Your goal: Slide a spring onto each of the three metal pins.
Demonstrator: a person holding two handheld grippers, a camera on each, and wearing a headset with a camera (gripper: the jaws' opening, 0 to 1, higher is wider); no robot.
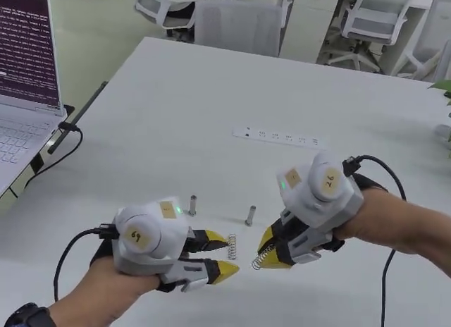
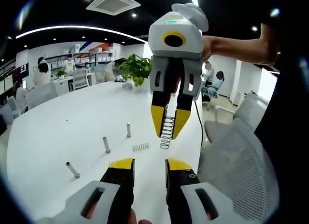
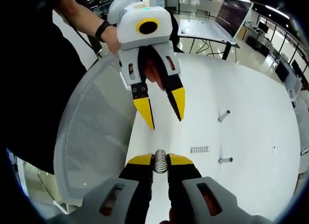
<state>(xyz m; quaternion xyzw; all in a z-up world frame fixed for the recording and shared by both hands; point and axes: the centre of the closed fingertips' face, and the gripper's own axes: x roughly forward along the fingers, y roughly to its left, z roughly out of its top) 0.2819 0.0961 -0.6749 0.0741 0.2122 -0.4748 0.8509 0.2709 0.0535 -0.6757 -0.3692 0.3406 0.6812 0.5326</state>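
Note:
Two metal pins (image 1: 192,205) (image 1: 250,215) stand upright on the white table (image 1: 211,94). The left gripper view has three pins (image 2: 128,130) (image 2: 106,144) (image 2: 73,170). A loose spring (image 1: 232,246) lies flat between the grippers, also seen as the loose spring (image 2: 141,147) (image 3: 200,149). My right gripper (image 1: 271,251) (image 3: 161,161) is shut on a second spring (image 3: 161,163) (image 2: 166,132), held above the table with its end hanging out. My left gripper (image 1: 223,254) (image 2: 149,164) is open and empty, facing the right one over the loose spring.
An open laptop (image 1: 21,73) sits at the table's left edge with a black cable (image 1: 67,140) beside it. A white power strip (image 1: 278,137) lies farther back. Office chairs (image 1: 236,24) stand beyond the far edge.

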